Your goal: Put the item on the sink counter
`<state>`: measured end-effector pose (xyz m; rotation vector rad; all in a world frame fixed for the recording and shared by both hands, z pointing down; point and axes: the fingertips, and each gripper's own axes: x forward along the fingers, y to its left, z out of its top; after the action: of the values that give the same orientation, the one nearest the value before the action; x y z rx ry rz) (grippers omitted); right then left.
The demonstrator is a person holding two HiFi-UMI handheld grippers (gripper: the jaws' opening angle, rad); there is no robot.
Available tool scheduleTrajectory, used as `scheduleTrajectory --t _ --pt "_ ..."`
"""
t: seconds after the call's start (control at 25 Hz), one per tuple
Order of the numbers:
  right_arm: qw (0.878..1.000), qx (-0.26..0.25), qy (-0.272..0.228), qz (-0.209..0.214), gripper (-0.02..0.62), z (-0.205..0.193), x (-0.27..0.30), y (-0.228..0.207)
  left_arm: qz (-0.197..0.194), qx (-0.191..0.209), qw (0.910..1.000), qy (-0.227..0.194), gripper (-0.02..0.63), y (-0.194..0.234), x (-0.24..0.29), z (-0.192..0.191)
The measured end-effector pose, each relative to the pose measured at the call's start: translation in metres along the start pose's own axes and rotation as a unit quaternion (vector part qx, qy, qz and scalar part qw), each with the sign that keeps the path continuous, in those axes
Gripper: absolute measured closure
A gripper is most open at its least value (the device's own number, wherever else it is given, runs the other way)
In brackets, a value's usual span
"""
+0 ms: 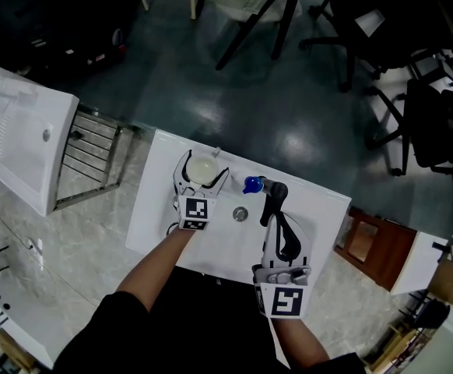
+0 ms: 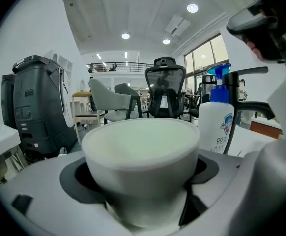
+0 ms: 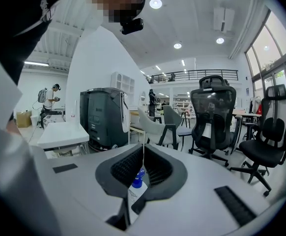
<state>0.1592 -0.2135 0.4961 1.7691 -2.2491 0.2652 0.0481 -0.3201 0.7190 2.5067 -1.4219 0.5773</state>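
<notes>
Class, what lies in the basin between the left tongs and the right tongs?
The round metal drain of the sink. The head view shows it between the left tongs, closed on the cup, and the right tongs.

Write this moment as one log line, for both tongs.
left tongs: shut on white cup | right tongs: shut, empty | blue-capped bottle: on sink counter

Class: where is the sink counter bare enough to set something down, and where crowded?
Bare: on the white sink counter, the strip left of the left gripper, and the end right of the black faucet. Crowded: the far edge, where the white cup in that gripper, the blue-capped white bottle and the faucet are close.
</notes>
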Motion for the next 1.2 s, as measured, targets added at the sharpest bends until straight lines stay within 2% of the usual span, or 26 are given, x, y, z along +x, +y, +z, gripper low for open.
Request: scheduleTrajectory --t 0.36,0.72,1.2 --pt "1.0 0.001 -0.01 0.005 0.563 0.005 -0.003 0.002 -0.014 0.0 0.9998 0.014 0.138 -0.008 0.004 -0.017" --pt "1.0 0.002 -0.012 0.01 0.563 0.001 -0.009 0.009 -0.019 0.0 0.9998 -0.002 0.137 -0.009 -0.003 -0.003" --pt "0.999 -0.029 -0.03 0.018 0.563 0.015 -0.019 0.035 -0.02 -0.013 0.9997 -0.01 0.129 -0.003 -0.03 -0.004"
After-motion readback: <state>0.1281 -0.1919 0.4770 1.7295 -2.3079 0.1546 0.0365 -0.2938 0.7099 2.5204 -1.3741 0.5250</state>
